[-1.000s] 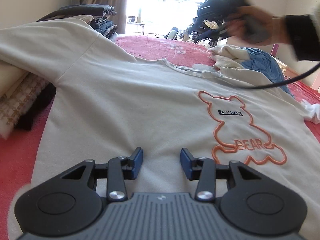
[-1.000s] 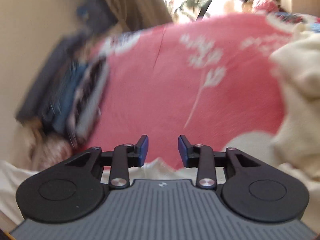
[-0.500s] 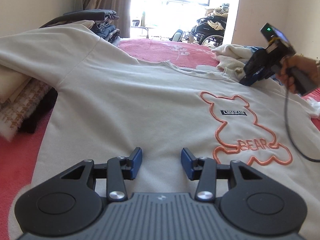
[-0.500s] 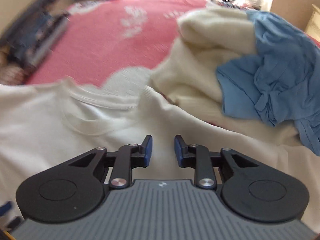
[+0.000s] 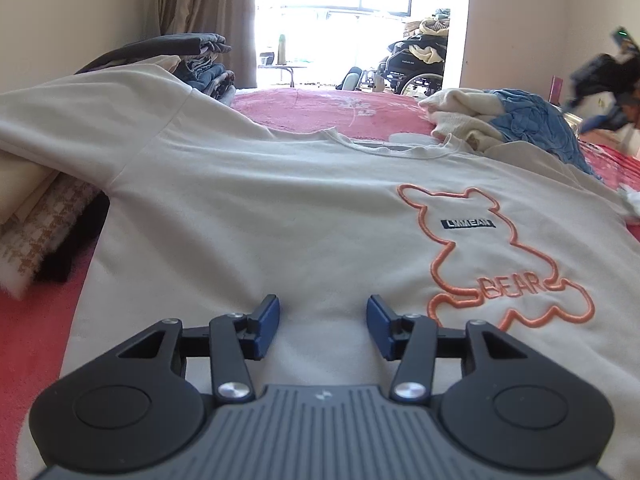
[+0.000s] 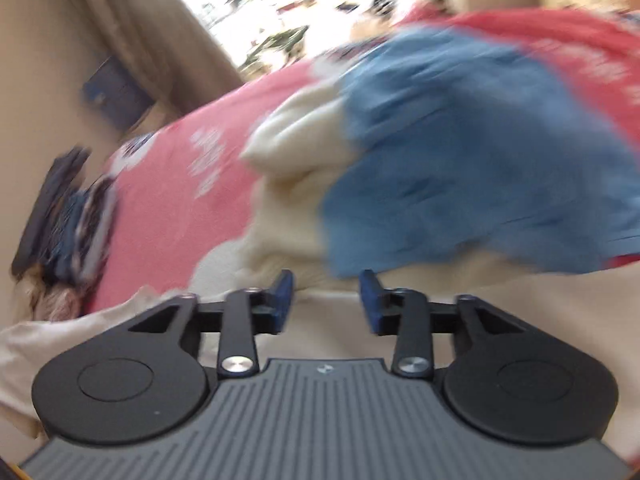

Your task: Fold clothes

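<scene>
Cream knit sweatshirt (image 5: 248, 216) with raised orange bear outline (image 5: 496, 256) is spread flat on the pink bed (image 5: 328, 110). Left hand-held gripper (image 5: 323, 326) and right hand-held gripper (image 6: 325, 300) have just been opening; nothing is held between the jaws.

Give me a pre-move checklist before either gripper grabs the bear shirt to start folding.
1. Shirt lying flat, front up, bear print showing: ok.
2. Left gripper empty above the lower part of the shirt, jaws apart after opening a little further: ok.
3. Right gripper empty, jaws apart after just opening: ok.
4. Right gripper lined up on a shirt edge: cannot tell, its view is blurred.
5. Shirt's right side free of other laundry: not ok, the cream garment and blue garment sit against the right shoulder.
6. Left sleeve flat on the bed: not ok, it drapes over the folded pile.
</scene>
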The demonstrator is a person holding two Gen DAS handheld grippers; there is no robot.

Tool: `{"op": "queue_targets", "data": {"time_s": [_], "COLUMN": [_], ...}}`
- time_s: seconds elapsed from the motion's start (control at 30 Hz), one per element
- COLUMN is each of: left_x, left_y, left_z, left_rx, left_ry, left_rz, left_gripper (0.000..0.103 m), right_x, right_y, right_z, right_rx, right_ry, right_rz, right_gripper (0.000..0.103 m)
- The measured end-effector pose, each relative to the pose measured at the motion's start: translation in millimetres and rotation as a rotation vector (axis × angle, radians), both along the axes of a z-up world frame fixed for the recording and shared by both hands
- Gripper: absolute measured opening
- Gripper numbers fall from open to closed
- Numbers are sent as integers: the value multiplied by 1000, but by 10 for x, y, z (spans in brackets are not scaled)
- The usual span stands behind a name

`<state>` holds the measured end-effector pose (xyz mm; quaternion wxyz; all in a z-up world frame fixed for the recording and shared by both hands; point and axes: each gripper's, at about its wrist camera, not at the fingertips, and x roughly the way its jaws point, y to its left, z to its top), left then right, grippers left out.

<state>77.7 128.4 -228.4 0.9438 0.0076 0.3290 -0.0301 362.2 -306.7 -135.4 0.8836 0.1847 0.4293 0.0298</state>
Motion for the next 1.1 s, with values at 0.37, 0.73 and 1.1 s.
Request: {"op": "queue_targets", "data": {"time_s": [0.37,0.73,1.1], "left_x": [-10,25,33], "left_y": [-129,-146,-99], "left_z": [3,-14,-16], "left_rx": [78,92,79], "left_ry": [-4,-10,-13], "left_rz": [12,23,19], "left_gripper": [52,54,54], "right_x": [-941,-796,-631], "right_y": [-2461,-2922,-1982], "right_z": [-267,-765,-59], "right_rx": [-80,155,-262], "right_ry": [314,356,157], "right_rz": [-736,-892,-591], "right_gripper": [57,76,12]}}
